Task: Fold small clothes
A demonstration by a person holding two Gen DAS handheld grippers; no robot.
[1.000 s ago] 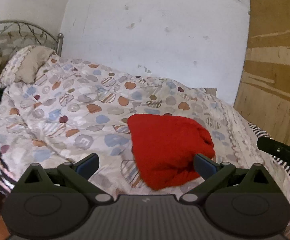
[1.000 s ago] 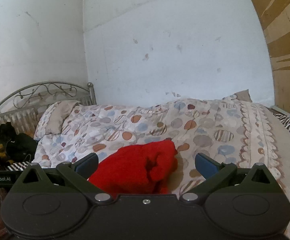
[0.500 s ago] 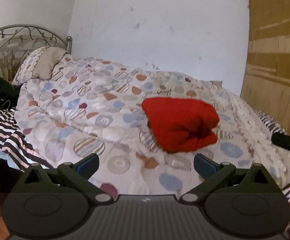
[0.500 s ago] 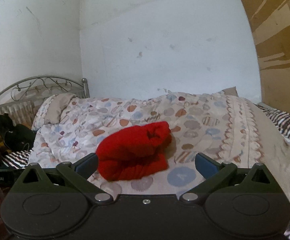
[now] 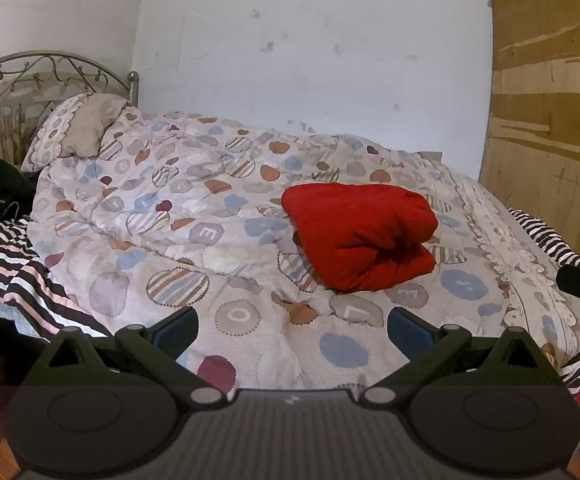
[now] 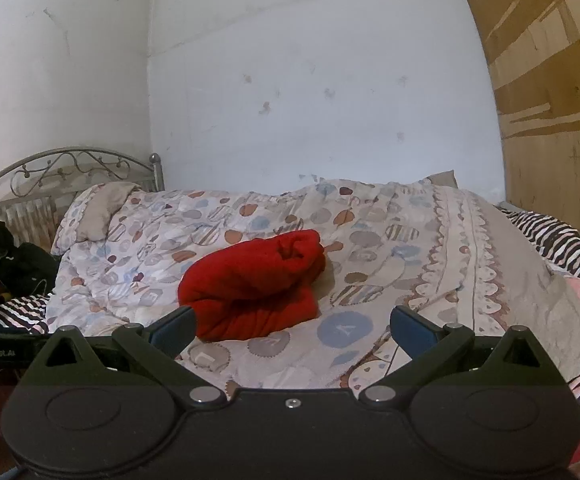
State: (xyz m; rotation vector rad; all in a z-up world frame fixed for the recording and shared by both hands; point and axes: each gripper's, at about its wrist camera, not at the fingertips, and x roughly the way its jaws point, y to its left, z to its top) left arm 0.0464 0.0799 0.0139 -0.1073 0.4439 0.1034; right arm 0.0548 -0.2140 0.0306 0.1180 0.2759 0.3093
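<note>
Red garment (image 5: 359,236) folded, underside hidden

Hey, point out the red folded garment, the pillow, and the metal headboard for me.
red garment (image 5: 359,232), left wrist view, middle of its top fold.
pillow (image 5: 84,132), left wrist view, its plain beige face.
metal headboard (image 6: 74,164), right wrist view, scrollwork under the arch.

Red folded garment (image 5: 359,236) on patterned quilt (image 5: 178,216).

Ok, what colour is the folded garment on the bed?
Solid red garment, clearest in the left wrist view.
</note>
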